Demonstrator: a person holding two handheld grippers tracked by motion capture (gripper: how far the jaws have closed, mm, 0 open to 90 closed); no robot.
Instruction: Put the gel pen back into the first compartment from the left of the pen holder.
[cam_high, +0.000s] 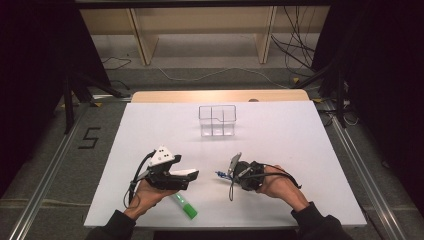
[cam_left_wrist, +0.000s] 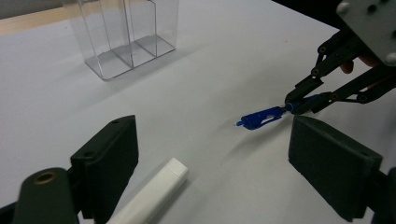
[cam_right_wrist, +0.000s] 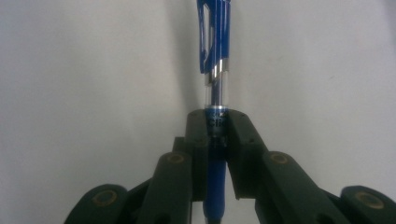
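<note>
Nearest the person: a green-and-white marker (cam_high: 183, 204) lies flat on the white table (cam_high: 300, 150), its white end (cam_left_wrist: 154, 193) between the left gripper's (cam_high: 187, 176) jaws in the left gripper view. Those jaws stand wide apart; neither pad touches the marker.

Just beyond: right gripper (cam_right_wrist: 216, 128) clamped on a blue pen (cam_right_wrist: 215, 56). The pads press the barrel from both sides; the clip end sticks out past the jaw tips, the other end runs back between the linkages. In the high view the pen (cam_high: 221, 174) points left from the right gripper (cam_high: 233, 172), toward the left gripper, and sits well apart from it. Pen (cam_left_wrist: 259, 118) appears just above the table surface, with a shadow beneath; contact cannot be told.

Farthest: clear plastic compartment holder (cam_high: 217, 120), upright near the table's far edge, nothing in it.
</note>
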